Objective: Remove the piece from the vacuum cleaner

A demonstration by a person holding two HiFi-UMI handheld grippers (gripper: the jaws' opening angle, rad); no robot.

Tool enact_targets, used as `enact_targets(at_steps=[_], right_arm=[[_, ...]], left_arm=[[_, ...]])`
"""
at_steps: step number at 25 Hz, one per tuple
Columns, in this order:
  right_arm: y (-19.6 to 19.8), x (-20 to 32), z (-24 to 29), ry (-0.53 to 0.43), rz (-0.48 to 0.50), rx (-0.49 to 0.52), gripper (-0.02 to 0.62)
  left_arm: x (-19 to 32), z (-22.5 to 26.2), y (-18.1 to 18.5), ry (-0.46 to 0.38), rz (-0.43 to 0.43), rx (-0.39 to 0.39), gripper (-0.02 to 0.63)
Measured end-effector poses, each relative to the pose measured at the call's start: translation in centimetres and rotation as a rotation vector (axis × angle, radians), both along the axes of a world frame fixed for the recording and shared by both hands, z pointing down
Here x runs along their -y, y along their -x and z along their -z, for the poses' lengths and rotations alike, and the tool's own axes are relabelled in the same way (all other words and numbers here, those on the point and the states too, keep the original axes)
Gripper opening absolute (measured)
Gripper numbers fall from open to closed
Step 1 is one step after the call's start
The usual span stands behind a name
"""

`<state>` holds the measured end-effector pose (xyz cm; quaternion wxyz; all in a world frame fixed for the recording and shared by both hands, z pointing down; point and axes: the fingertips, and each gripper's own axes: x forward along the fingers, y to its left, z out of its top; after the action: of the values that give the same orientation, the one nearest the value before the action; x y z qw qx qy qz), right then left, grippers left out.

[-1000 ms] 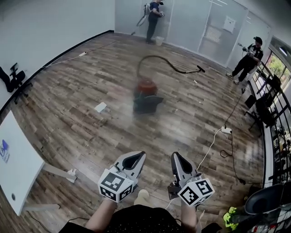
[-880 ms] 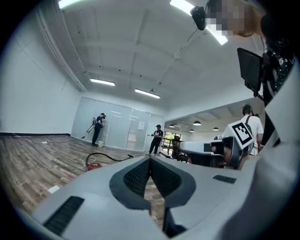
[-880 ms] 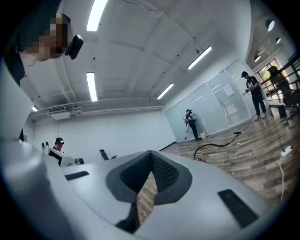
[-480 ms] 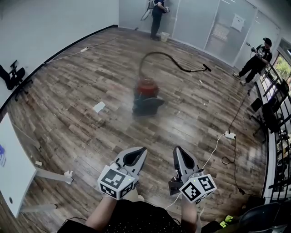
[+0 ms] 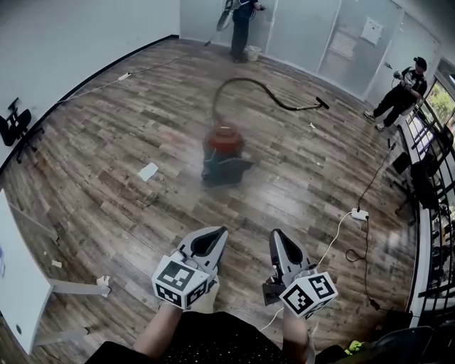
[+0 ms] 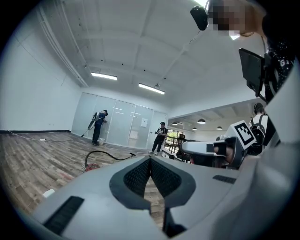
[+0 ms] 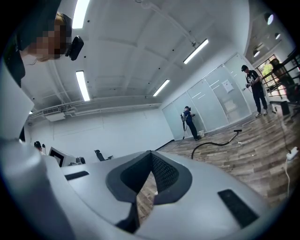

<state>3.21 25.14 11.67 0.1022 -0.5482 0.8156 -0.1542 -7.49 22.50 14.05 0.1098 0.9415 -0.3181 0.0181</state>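
A red and dark vacuum cleaner (image 5: 222, 155) stands on the wooden floor ahead, blurred in the head view. Its black hose (image 5: 266, 92) arches up and runs right to a nozzle (image 5: 323, 103) on the floor. The hose (image 6: 110, 155) also shows low in the left gripper view, and the hose (image 7: 213, 142) lies on the floor in the right gripper view. My left gripper (image 5: 217, 234) and right gripper (image 5: 274, 238) are held side by side near my body, well short of the vacuum. Both are shut with nothing between the pads.
A person (image 5: 240, 18) stands by the far glass wall, another person (image 5: 402, 92) at the right. A white cable with a power strip (image 5: 359, 213) lies on the floor right. A white paper scrap (image 5: 148, 171) lies left. A white table (image 5: 18, 284) stands at my left.
The view has advanced slightly toward the vacuum cleaner and the table has slid back at the left. Both grippers keep their place before me and stay shut.
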Motion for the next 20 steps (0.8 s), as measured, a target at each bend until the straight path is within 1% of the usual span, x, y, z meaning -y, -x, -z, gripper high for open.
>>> enact_targets(at_steps=[7, 14, 17, 20], right_arm=[[-1.5, 9.2, 0.6, -0.006, -0.031, 0.008, 0.011], [-2.4, 18.4, 0.4, -0.011, -0.062, 0.012, 0.011], [-2.0, 21.3, 0.7, -0.023, -0.057, 0.015, 0.011], [-1.8, 23.0, 0.1, -0.003, -0.042, 0.02, 0.011]], left_arm=[[9.3, 0.6, -1.8, -0.002, -0.044, 0.012, 0.009], [18.1, 0.3, -2.3, 0.002, -0.074, 0.017, 0.009], [21.1, 0.3, -2.3, -0.003, -0.079, 0.016, 0.009], [22.9, 0.1, -2.5, 0.009, -0.072, 0.012, 0.009]])
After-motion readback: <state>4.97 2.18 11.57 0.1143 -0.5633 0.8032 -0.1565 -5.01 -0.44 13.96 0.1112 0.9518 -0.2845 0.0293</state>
